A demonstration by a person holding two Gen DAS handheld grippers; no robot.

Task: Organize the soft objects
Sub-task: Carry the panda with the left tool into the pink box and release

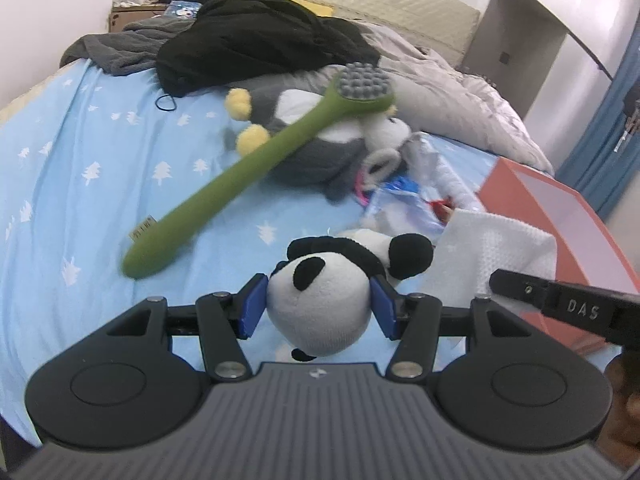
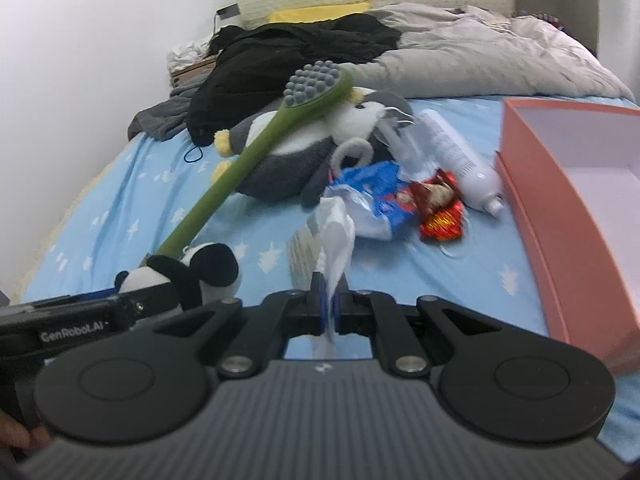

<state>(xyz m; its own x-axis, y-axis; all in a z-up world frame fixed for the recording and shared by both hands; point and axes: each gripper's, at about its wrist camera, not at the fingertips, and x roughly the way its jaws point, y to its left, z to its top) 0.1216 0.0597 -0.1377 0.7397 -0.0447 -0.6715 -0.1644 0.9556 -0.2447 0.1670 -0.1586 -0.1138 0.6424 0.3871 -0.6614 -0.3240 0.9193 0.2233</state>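
Note:
My left gripper point(image 1: 318, 306) is shut on a small panda plush point(image 1: 320, 304), its blue pads pressing the white head from both sides. The panda also shows in the right wrist view point(image 2: 196, 272) at the lower left. My right gripper point(image 2: 329, 308) is shut on a white cloth point(image 2: 334, 236) that hangs between the pads; the cloth also shows in the left wrist view point(image 1: 492, 244). A grey penguin plush point(image 1: 320, 136) point(image 2: 296, 148) lies further up the blue bed sheet point(image 1: 80, 168). A pink open box point(image 2: 572, 200) point(image 1: 552, 216) stands at the right.
A green long-handled brush point(image 1: 256, 160) point(image 2: 248, 160) leans over the penguin. Snack wrappers point(image 2: 400, 204) and a white bottle point(image 2: 460, 156) lie mid-bed. Black clothes point(image 1: 256, 40) and a grey duvet point(image 2: 480, 52) are heaped near the headboard.

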